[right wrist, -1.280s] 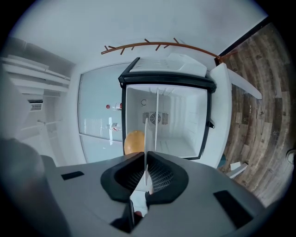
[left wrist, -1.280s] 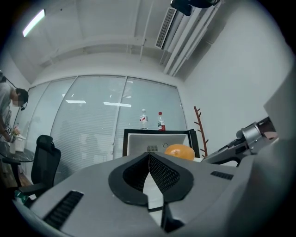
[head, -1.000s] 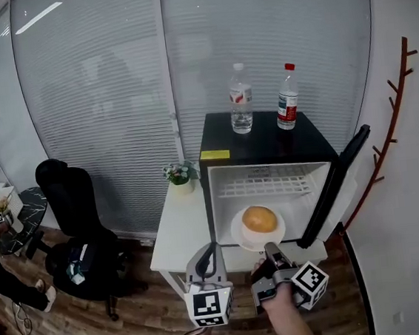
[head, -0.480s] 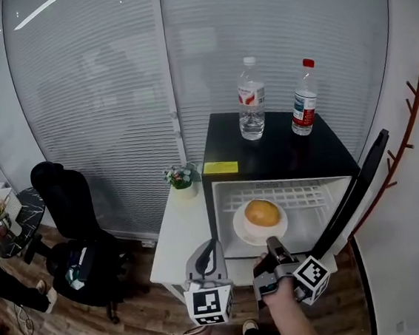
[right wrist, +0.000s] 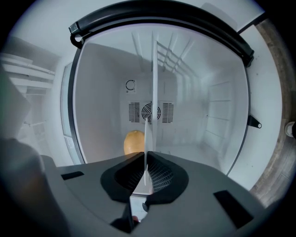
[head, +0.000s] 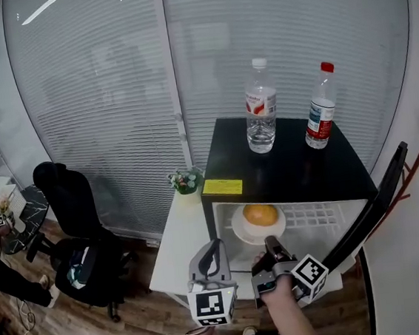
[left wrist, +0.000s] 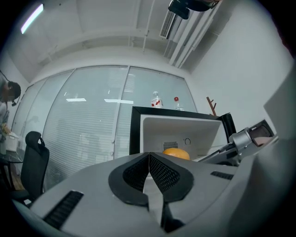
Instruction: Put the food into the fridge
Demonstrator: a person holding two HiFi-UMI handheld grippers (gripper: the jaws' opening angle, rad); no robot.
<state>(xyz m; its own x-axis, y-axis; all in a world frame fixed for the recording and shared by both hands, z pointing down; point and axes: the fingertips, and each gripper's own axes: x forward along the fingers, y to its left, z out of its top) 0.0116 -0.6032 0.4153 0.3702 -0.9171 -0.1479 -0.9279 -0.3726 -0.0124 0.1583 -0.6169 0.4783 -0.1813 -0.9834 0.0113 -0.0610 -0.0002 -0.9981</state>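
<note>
- Left gripper (left wrist: pixel 149 156): jaws pressed together, nothing between them; held low, pointing forward and slightly up.
- Right gripper (head: pixel 271 243): just beside the left, rolled onto its side, jaws closed on the thin rim of a white plate (head: pixel 240 231).
- Right hand (head: pixel 278 302): wrapped round its gripper's handle, forearm trailing toward the camera.

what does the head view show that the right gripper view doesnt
Only the head view: a clear bottle and a red-capped bottle on top of the fridge, the flower pot, the black chair and the left gripper. Only the right gripper view: the fan vent on the back wall and the plate edge-on between the fingers. Both: the open fridge and the bun.
</note>
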